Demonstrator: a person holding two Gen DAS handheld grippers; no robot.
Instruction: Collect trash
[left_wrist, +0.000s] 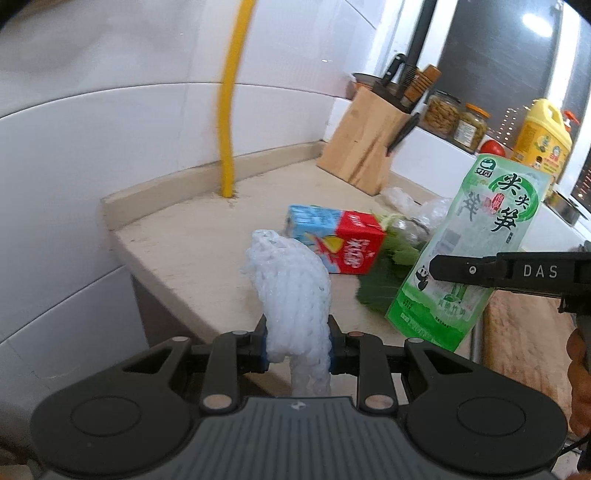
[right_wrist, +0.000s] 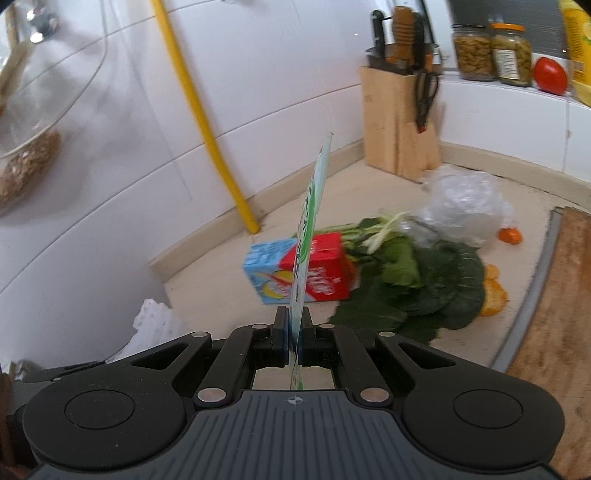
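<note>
- Beige countertop (left_wrist: 192, 236) ran along white wall tiles, with a yellow pipe (left_wrist: 229, 110) rising from it and a wooden knife block (right_wrist: 399, 122) in the corner.
- Left gripper (left_wrist: 297, 345) was clamped on a white foam net (left_wrist: 291, 291).
- Right gripper (right_wrist: 294, 334) pinched a green snack packet (left_wrist: 469, 254), held upright above the counter.
- A red-and-blue carton (right_wrist: 295, 271) lay beside leafy greens (right_wrist: 424, 284), crumpled plastic (right_wrist: 461, 206) and orange peel (right_wrist: 491, 291).

White foam net (left_wrist: 291, 291), green-white packet (left_wrist: 469, 251)
</note>
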